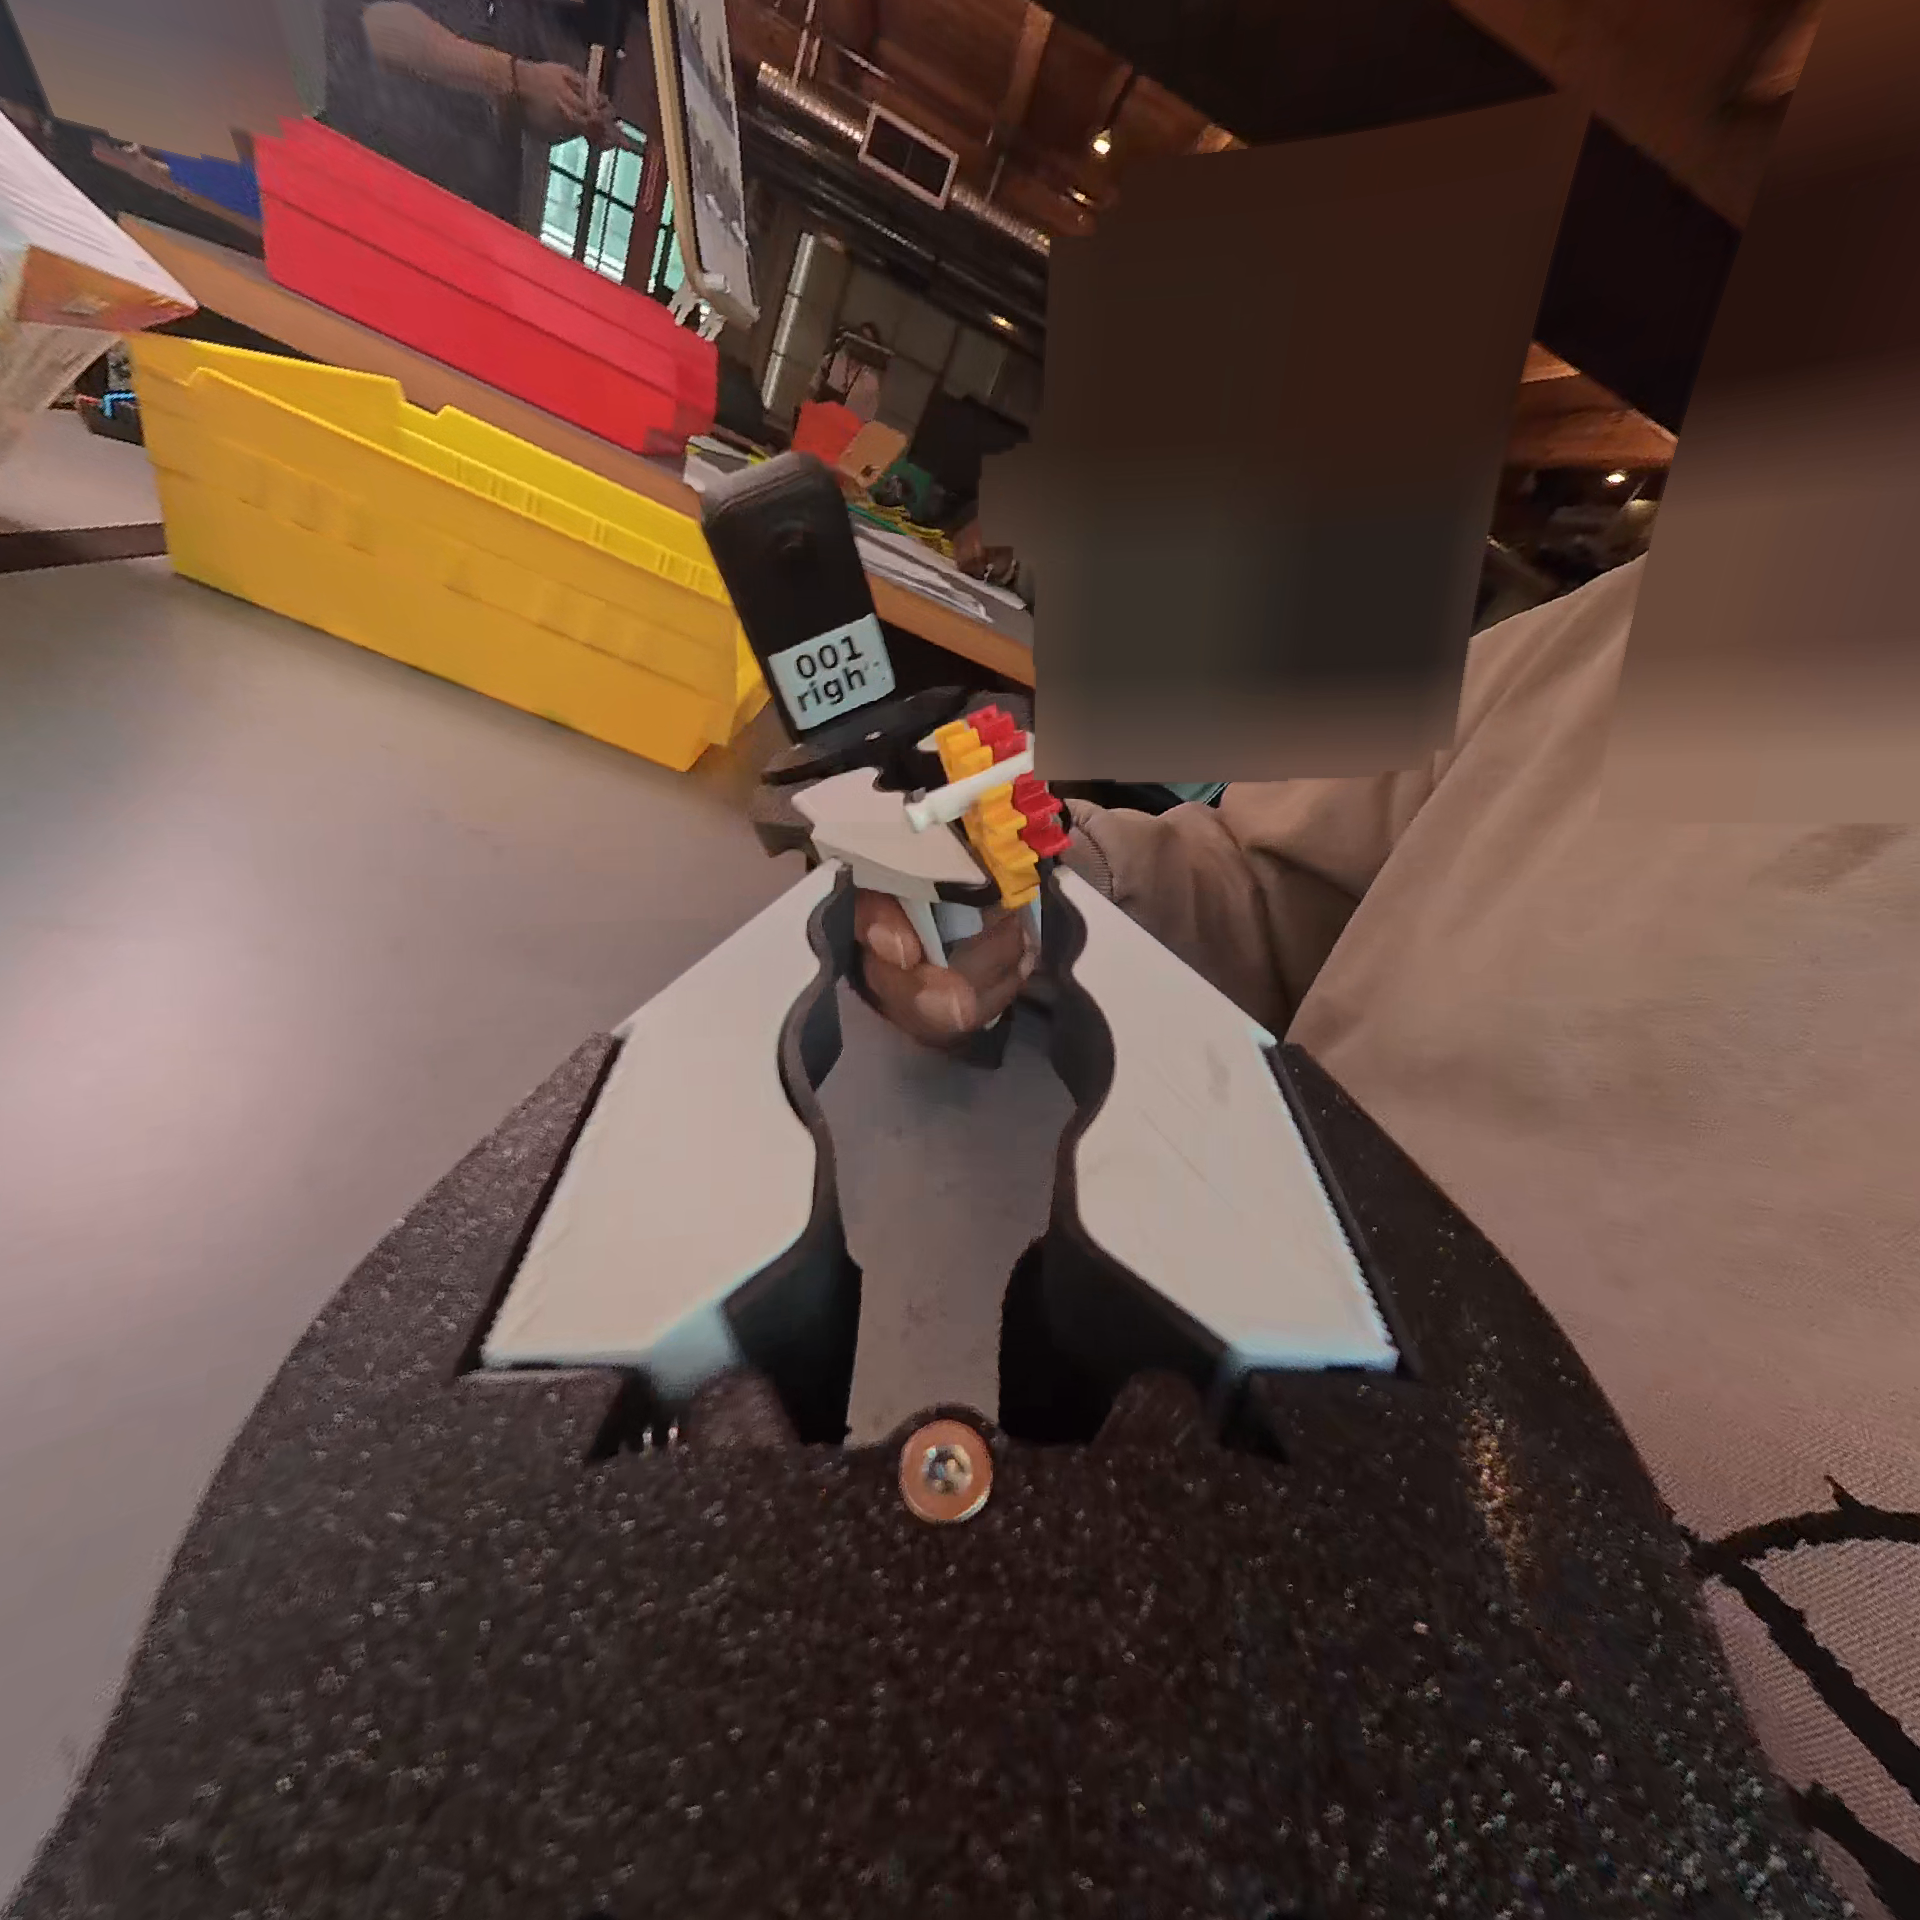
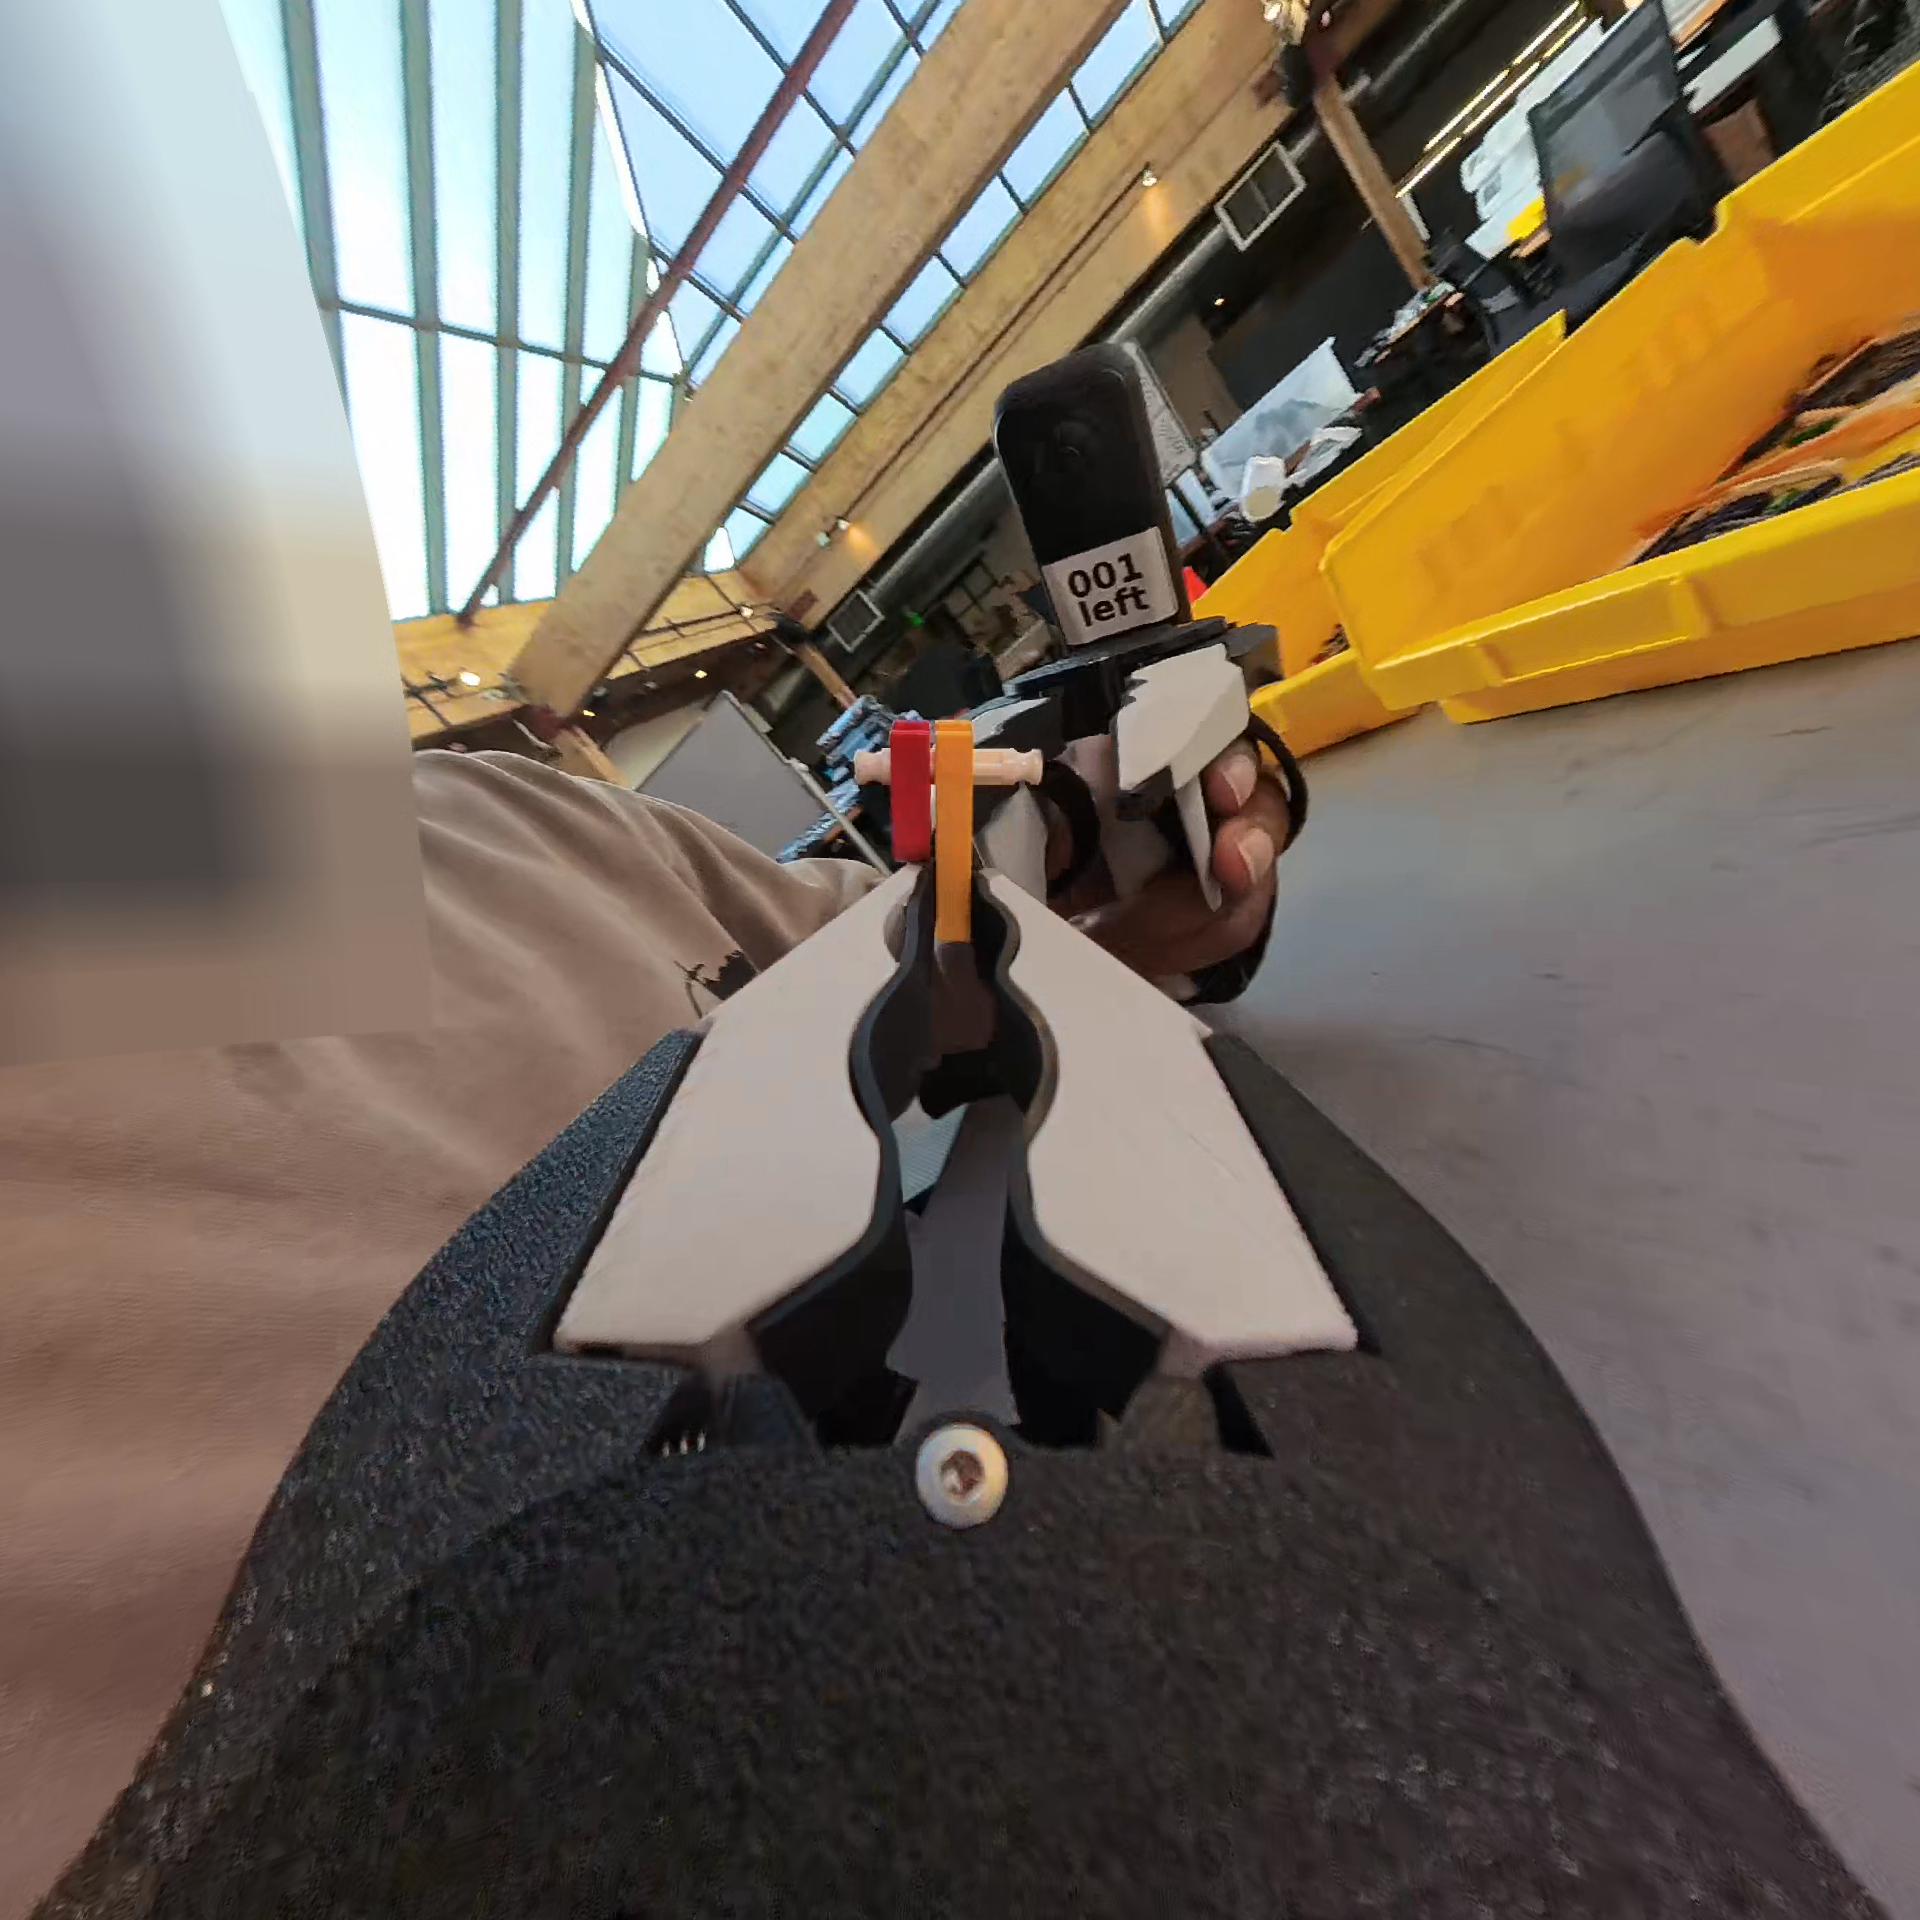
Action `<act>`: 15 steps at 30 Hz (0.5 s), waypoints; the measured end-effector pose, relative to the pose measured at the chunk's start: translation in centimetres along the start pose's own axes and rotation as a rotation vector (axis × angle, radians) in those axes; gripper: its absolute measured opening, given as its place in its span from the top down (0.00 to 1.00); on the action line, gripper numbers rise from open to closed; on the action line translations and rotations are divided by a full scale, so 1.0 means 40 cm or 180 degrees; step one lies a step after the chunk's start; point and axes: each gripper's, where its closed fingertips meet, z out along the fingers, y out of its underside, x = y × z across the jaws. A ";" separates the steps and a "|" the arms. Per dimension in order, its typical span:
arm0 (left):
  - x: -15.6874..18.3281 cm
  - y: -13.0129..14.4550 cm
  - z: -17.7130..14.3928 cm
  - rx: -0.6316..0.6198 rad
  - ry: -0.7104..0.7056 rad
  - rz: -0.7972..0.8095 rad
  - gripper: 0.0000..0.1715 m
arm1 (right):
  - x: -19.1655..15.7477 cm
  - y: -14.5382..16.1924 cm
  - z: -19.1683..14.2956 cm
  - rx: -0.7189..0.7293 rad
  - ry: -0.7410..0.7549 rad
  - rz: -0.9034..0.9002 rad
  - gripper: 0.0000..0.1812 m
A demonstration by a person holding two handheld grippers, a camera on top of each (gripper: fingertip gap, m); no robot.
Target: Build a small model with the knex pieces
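At far left in the left wrist view, stacked yellow bins (image 1: 436, 561) and red bins (image 1: 468, 281) sit on the grey table (image 1: 260, 883), contents hidden; in the right wrist view the yellow bins hold blurred flat pieces. The left gripper (image 1: 940, 925) stands apart, holding nothing. The right gripper (image 2: 951, 914) is clamped on the orange gear (image 2: 953, 831), joined with 1 red gear (image 2: 910, 795) on a white axle (image 2: 1013, 769).

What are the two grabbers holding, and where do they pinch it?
The right gripper pinches the bottom edge of the orange gear, joined to a red gear by a white axle. The left gripper holds nothing.
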 end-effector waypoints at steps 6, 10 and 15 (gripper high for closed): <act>0.062 0.028 0.022 -0.0154 0.0433 -0.0003 0.78 | -0.025 0.053 0.026 -0.0231 -0.0519 0.0633 0.98; 0.055 0.036 0.020 -0.0265 0.0299 0.0162 0.83 | -0.026 0.036 0.021 -0.0134 -0.0572 0.0715 0.98; -0.041 0.039 -0.001 -0.0359 -0.0384 -0.0053 0.86 | 0.077 -0.001 -0.019 -0.0160 0.0699 -0.0523 0.91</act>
